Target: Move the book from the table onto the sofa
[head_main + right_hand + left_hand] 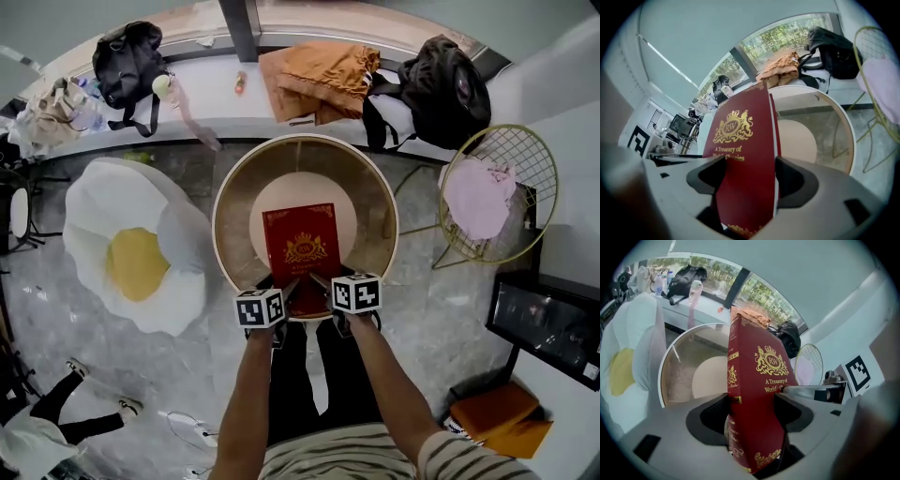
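Red book (pixel 300 246), centre of frame, clamped at near edge by left gripper (pixel 287 287) and right gripper (pixel 320 280). Possibly held clear of round glass table (pixel 242 187).

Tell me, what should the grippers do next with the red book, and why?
Probably carry the book left toward the egg-shaped sofa: the left gripper and right gripper both clamp its near edge, and it's over the round table.
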